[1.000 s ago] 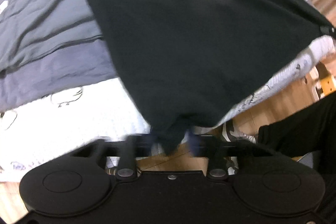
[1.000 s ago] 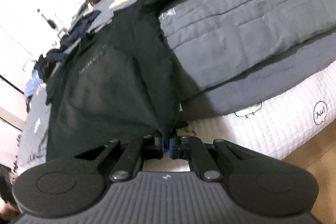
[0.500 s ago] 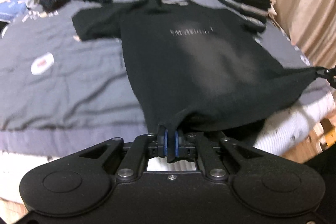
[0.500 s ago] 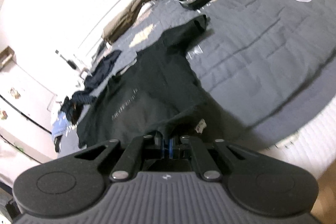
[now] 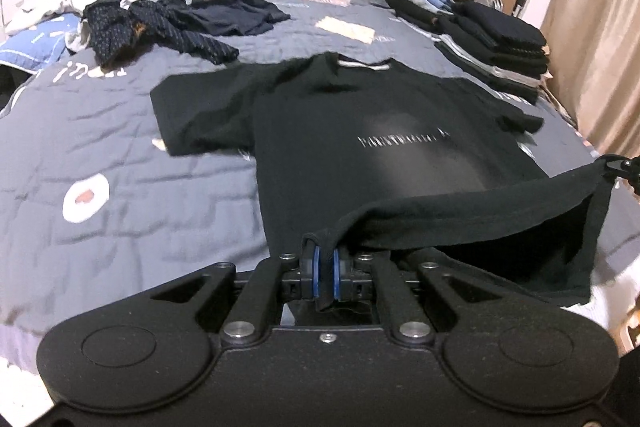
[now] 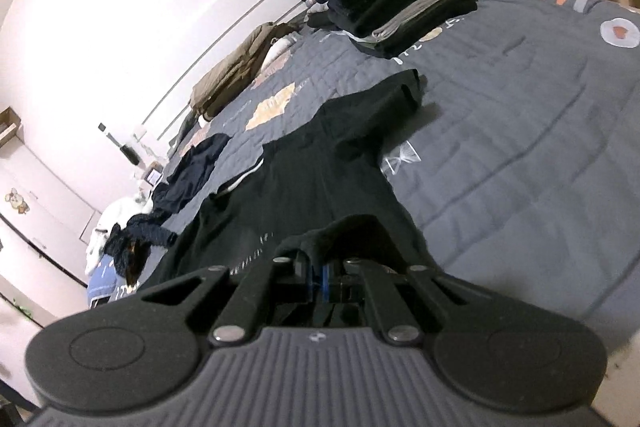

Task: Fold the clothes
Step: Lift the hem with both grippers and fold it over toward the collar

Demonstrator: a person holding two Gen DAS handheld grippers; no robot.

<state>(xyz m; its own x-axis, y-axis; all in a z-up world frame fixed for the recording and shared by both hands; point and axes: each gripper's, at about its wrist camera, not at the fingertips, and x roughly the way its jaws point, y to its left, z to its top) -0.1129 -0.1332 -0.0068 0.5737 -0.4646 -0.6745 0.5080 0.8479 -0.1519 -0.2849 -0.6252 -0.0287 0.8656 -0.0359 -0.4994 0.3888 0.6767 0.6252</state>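
Left gripper (image 5: 326,269) and right gripper (image 6: 318,277), each clamped on a hem corner of the black T-shirt (image 5: 360,131) spread on the bed (image 5: 120,167), should keep the hem taut and level while carrying it toward the collar.

A: Black T-shirt (image 5: 360,131) was hanging off the bed (image 5: 120,167) edge; now its chest and sleeves lie flat on it.
B: Hem lifted, drawn taut between both hand-held grippers.
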